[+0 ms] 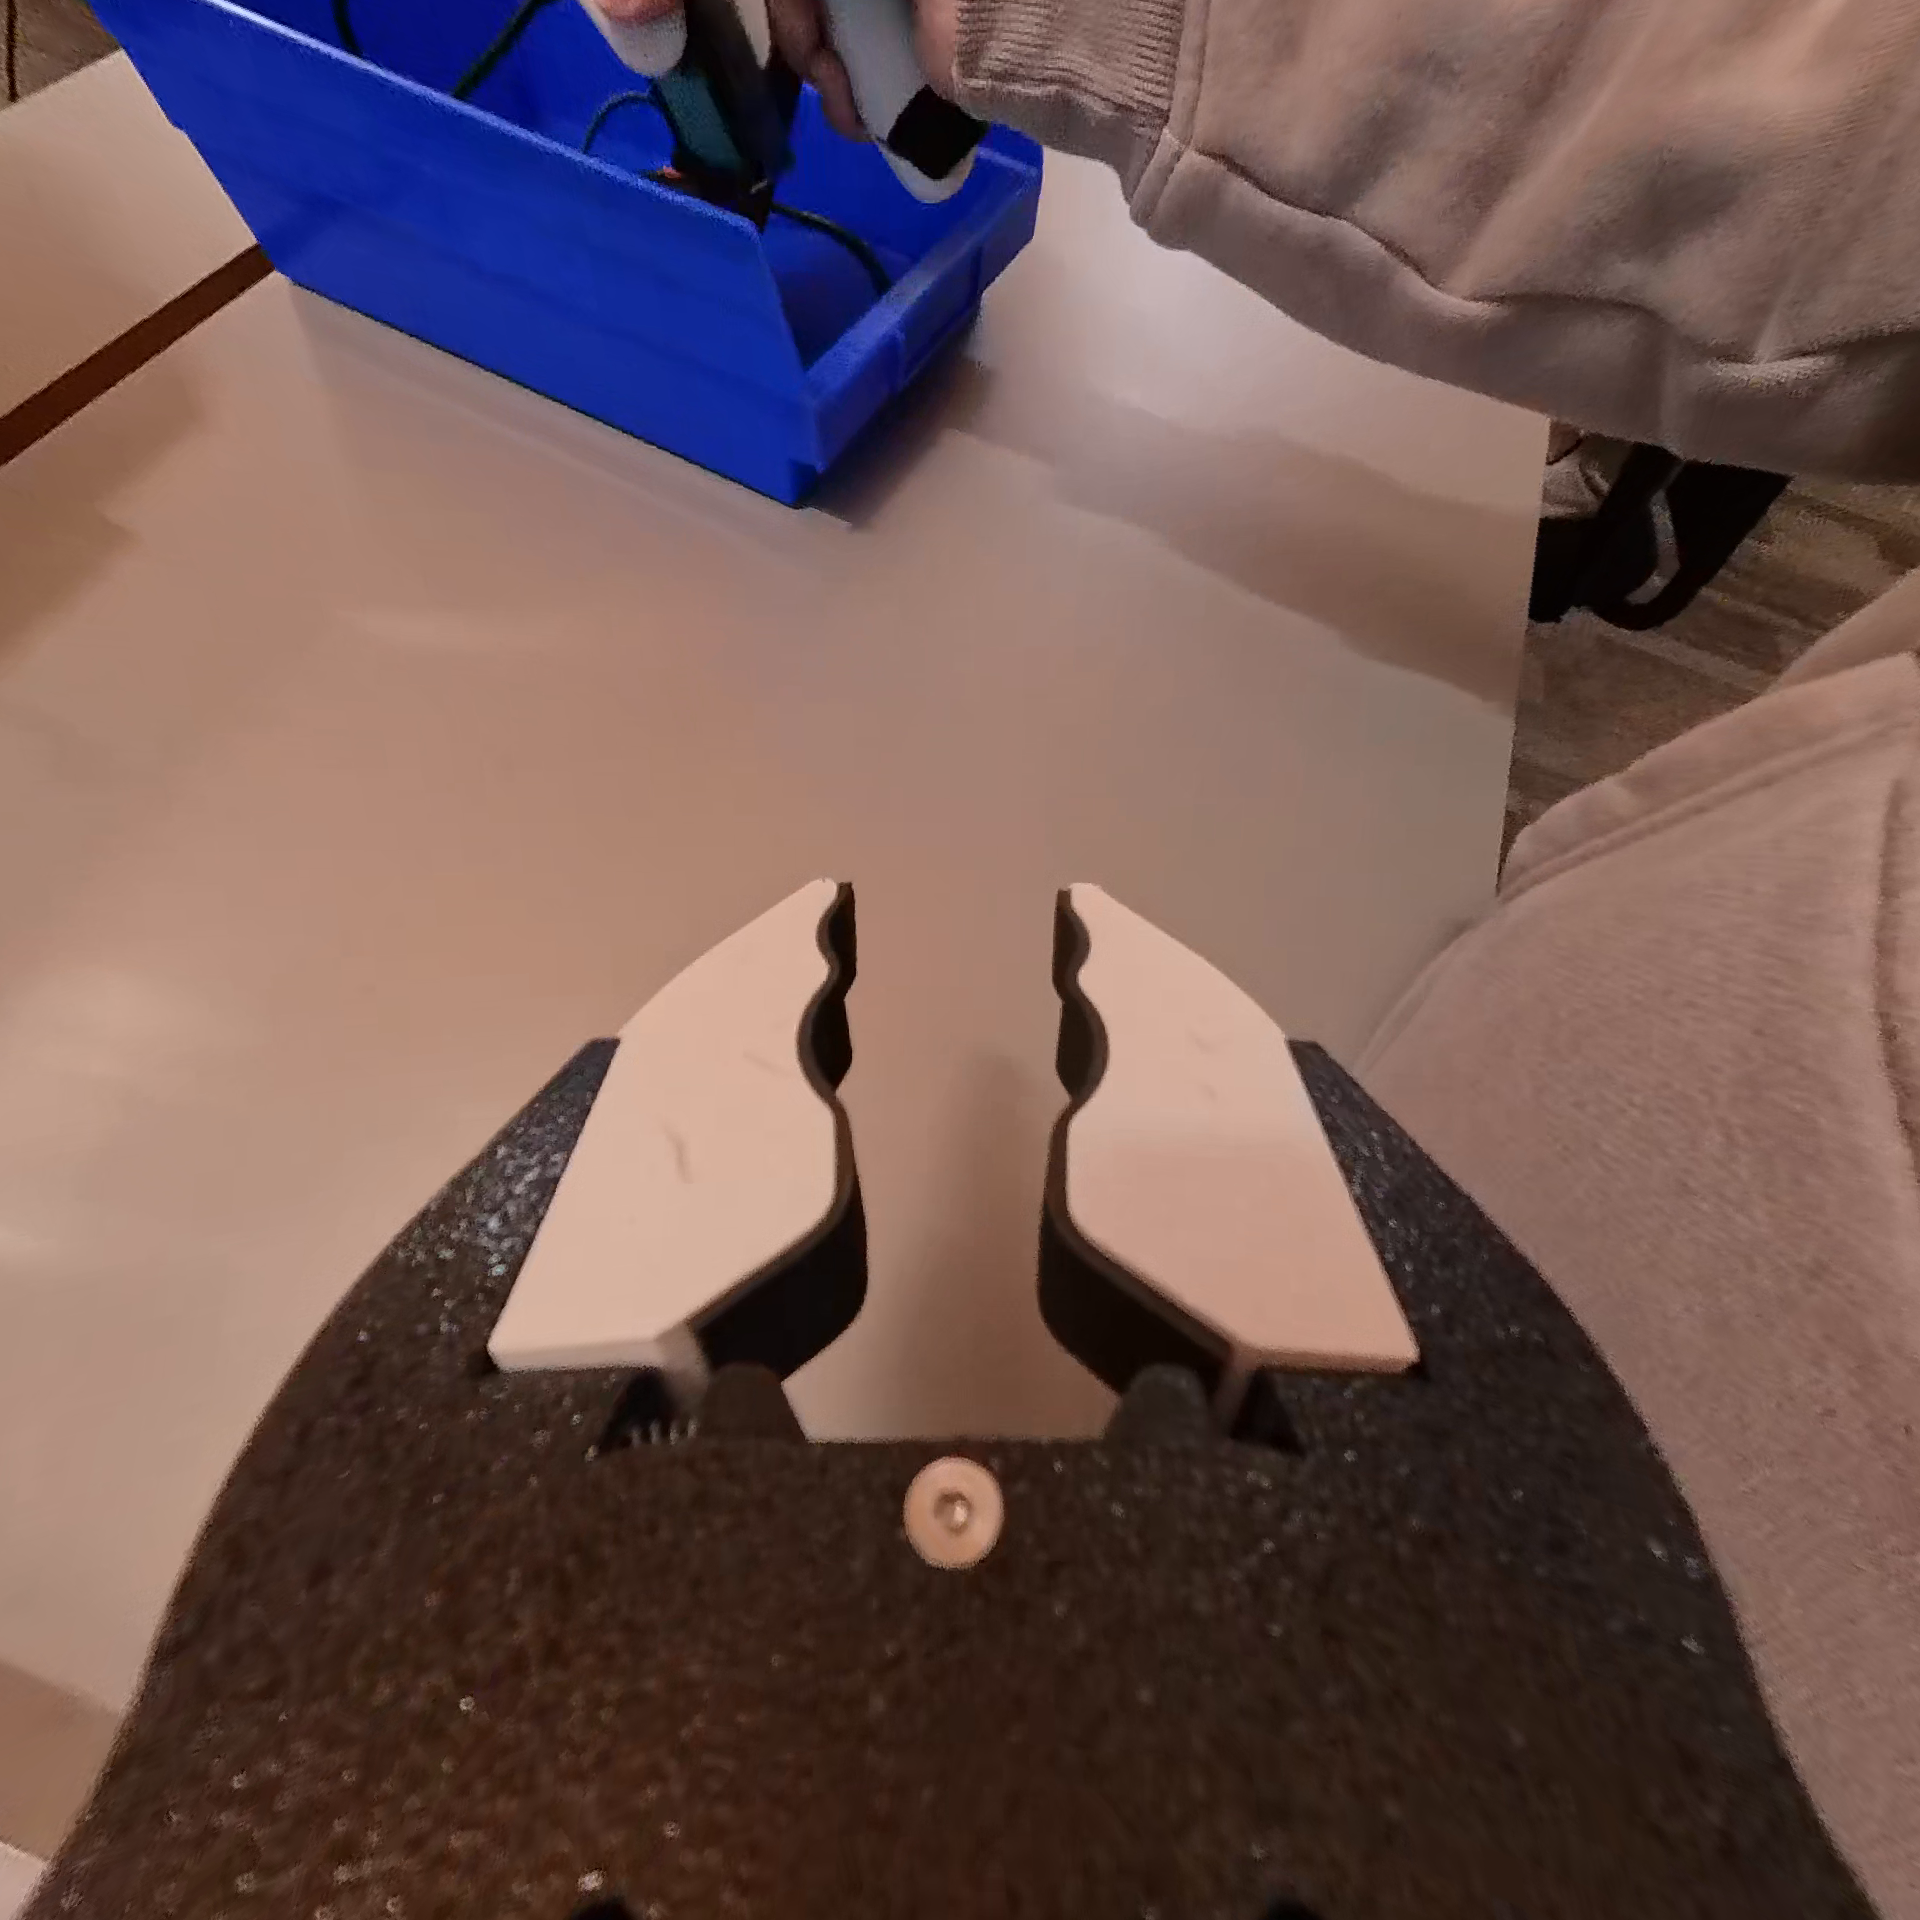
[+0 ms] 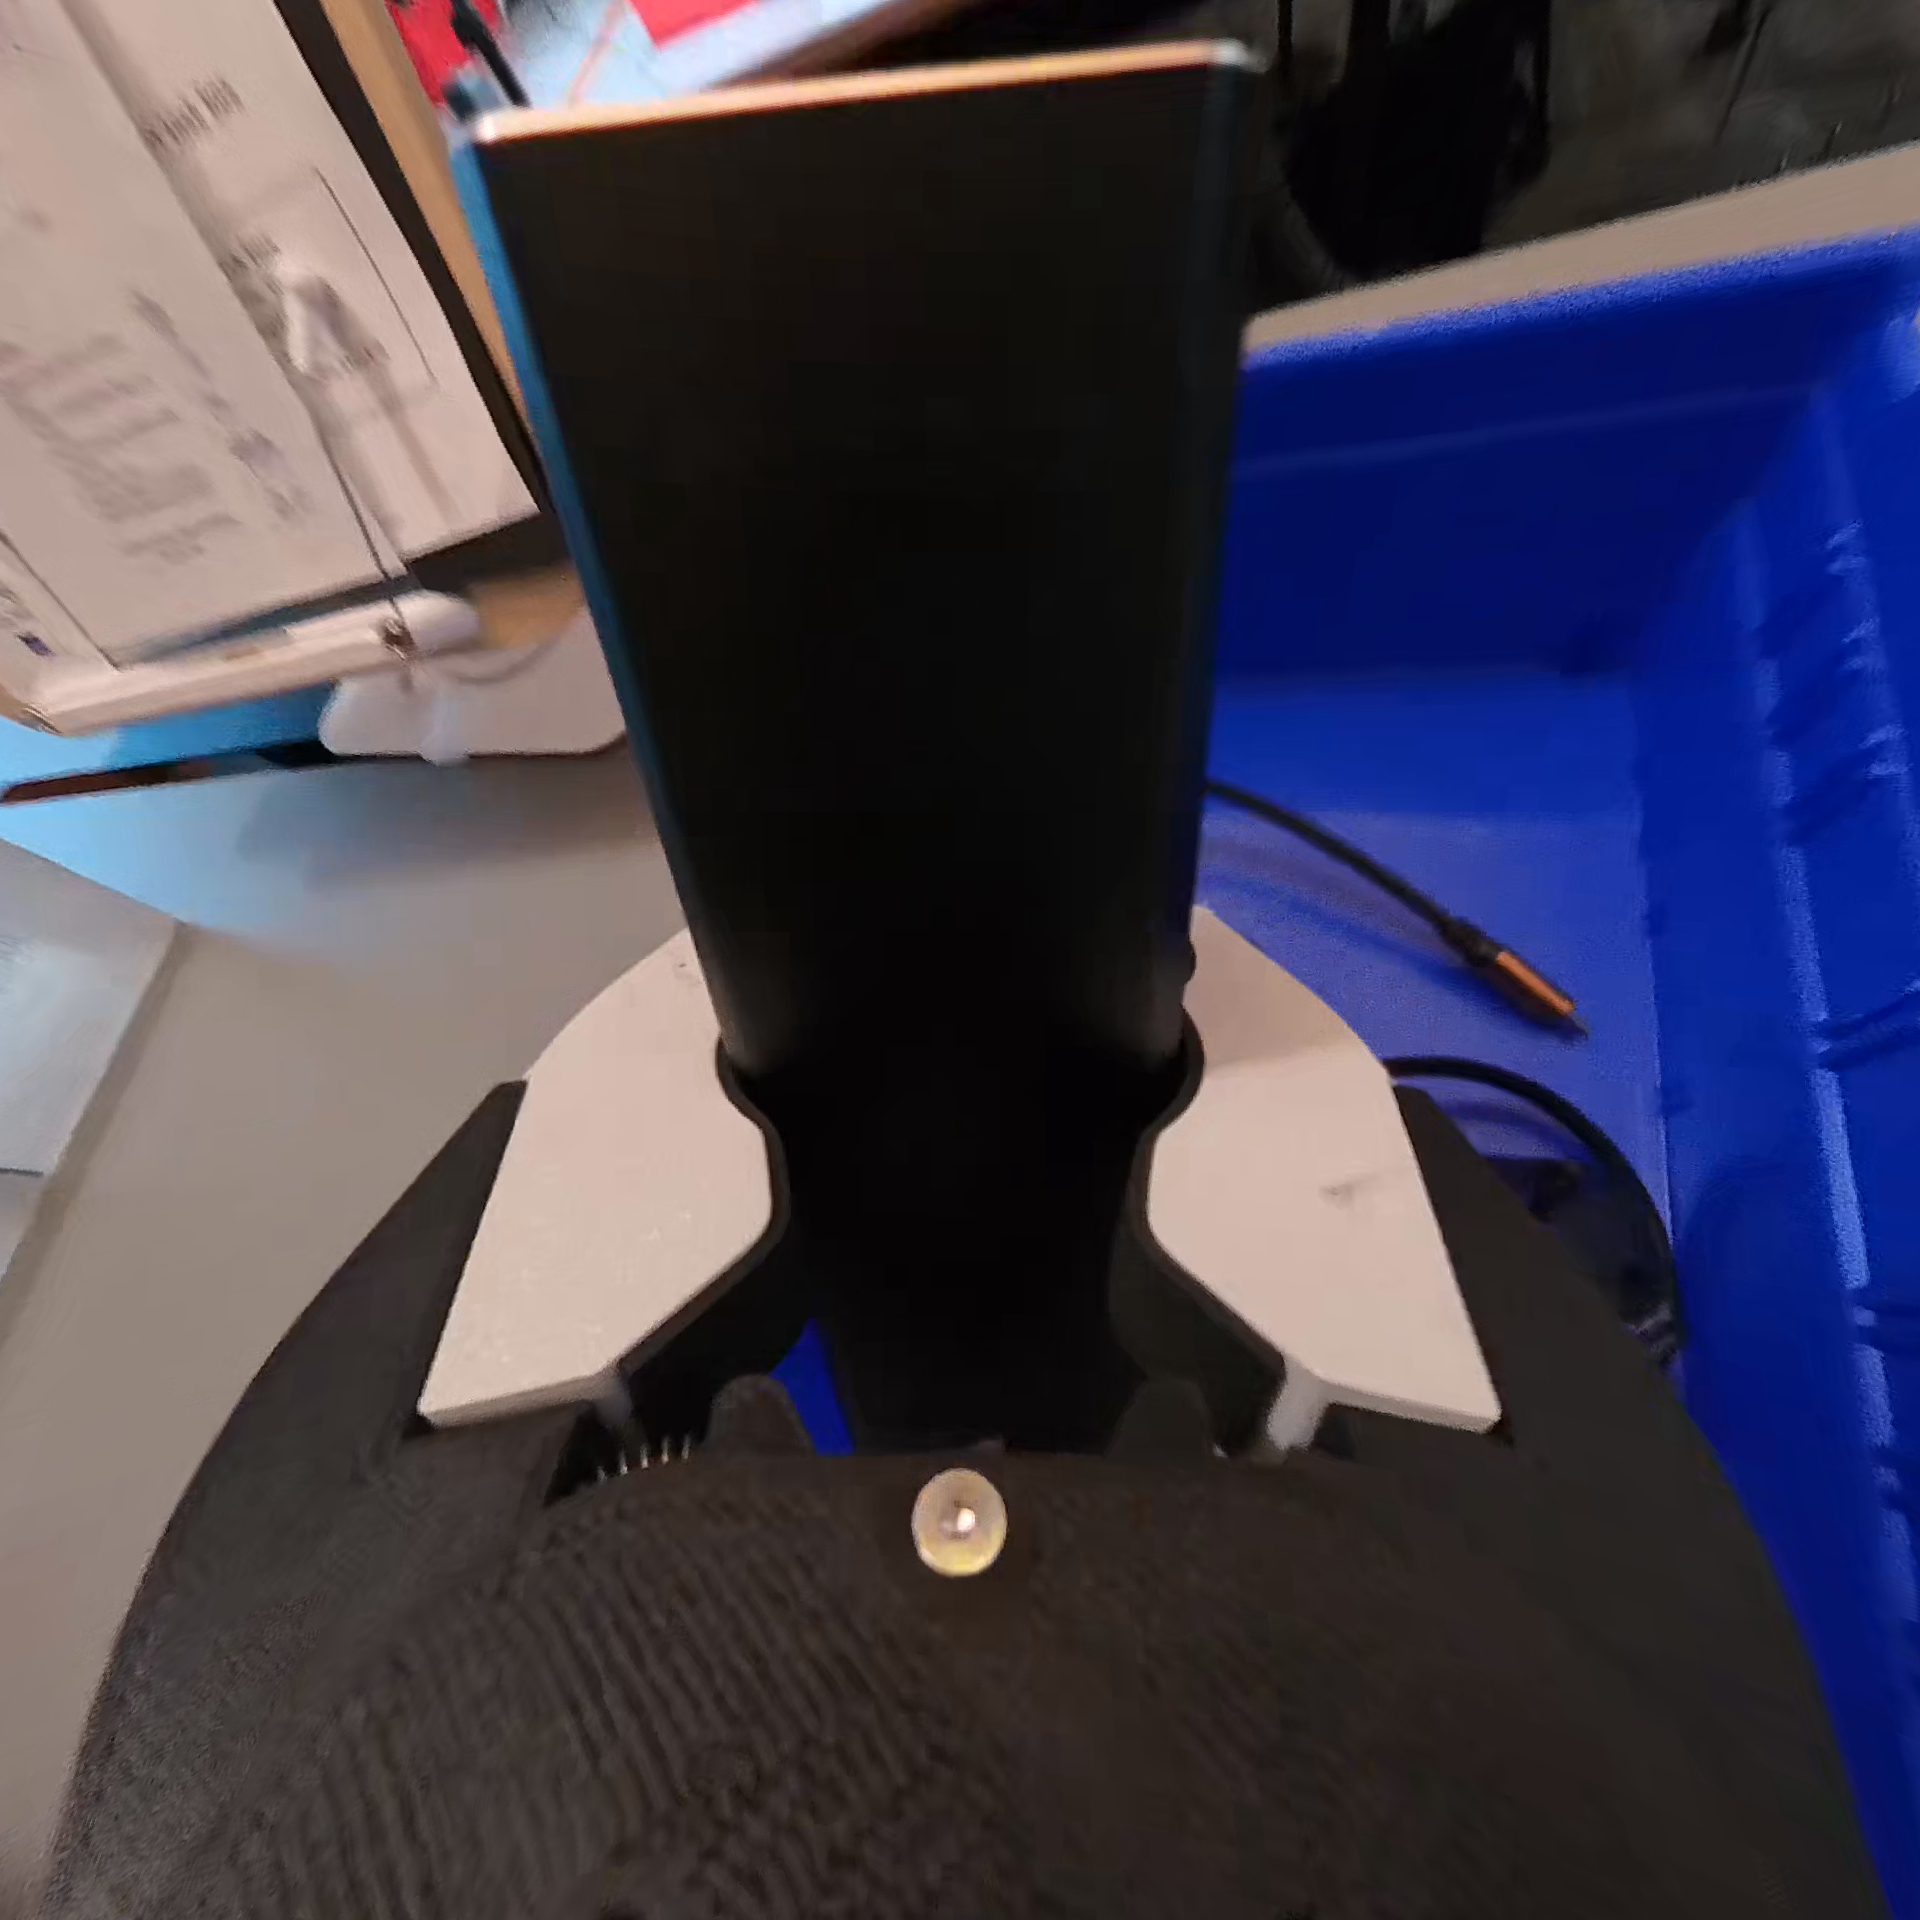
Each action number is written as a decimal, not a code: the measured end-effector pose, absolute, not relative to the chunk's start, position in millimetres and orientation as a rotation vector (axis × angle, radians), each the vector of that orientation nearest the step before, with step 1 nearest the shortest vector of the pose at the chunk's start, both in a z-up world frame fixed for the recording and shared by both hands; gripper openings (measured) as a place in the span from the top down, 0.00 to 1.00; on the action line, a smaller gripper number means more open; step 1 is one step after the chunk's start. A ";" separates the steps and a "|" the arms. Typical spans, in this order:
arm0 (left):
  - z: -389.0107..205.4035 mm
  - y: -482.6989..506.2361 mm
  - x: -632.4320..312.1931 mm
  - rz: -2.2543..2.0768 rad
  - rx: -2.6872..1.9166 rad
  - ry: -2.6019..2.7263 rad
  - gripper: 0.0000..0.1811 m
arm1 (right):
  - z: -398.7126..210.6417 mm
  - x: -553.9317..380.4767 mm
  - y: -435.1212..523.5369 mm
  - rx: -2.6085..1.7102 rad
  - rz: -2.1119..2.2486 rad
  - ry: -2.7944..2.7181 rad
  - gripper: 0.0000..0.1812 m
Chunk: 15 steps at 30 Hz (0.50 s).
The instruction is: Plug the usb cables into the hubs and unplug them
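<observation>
1. The left gripper (image 1: 954,904) hangs low over a smooth beige table (image 1: 468,779), its white fingers (image 1: 717,1122) apart with nothing between them.
2. Farther along the table sits a blue plastic bin (image 1: 582,281), near the table's right edge, with black cables (image 1: 831,234) trailing inside it.
3. The right gripper (image 2: 961,1049) reaches into that bin from above, held by an arm in a beige sleeve (image 1: 1455,208).
4. Its fingers are clamped on the lower end of a flat black USB hub (image 2: 883,520), which stands up out of the grip, tilted slightly.
5. Beside the hub, on the bin's blue floor (image 2: 1403,831), lies a black USB cable (image 2: 1340,873) with an orange-tipped plug (image 2: 1527,987), unplugged and apart from the hub.
6. Past the bin's rim, a white printed carton (image 2: 208,364) rests on the table, blurred.
7. Beyond the table's right edge there is wood-look flooring (image 1: 1621,686) and something black (image 1: 1642,540) on it, too unclear to name.
</observation>
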<state>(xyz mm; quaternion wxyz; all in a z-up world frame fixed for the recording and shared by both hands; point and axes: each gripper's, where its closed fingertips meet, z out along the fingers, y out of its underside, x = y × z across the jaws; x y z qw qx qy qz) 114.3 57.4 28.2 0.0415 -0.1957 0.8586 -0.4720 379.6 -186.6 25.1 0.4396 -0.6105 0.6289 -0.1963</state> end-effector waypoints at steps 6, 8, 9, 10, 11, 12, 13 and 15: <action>27.8 56.3 116.9 -1.399 -0.586 2.665 0.80 | 5.9 369.1 -183.6 -1.571 -0.414 1.593 0.59; 28.2 51.9 118.9 -1.390 -0.580 2.676 0.80 | 17.7 363.6 -187.8 -1.538 -0.438 1.562 0.59; 28.5 48.7 120.7 -1.385 -0.578 2.680 0.80 | 23.4 358.6 -191.1 -1.533 -0.455 1.550 0.58; 28.7 44.7 122.5 -1.378 -0.572 2.687 0.80 | 31.3 352.8 -193.6 -1.517 -0.471 1.532 0.58; 28.8 39.8 125.1 -1.369 -0.568 2.694 0.80 | 39.6 346.1 -195.5 -1.492 -0.490 1.510 0.56; 29.5 33.9 129.2 -1.358 -0.573 2.694 0.79 | 44.6 337.0 -197.4 -1.484 -0.503 1.495 0.55; 30.6 26.9 134.8 -1.352 -0.586 2.689 0.78 | 48.8 326.5 -198.4 -1.481 -0.510 1.474 0.55; 34.8 9.2 149.9 -1.356 -0.623 2.658 0.76 | 54.6 304.1 -201.6 -1.458 -0.513 1.451 0.54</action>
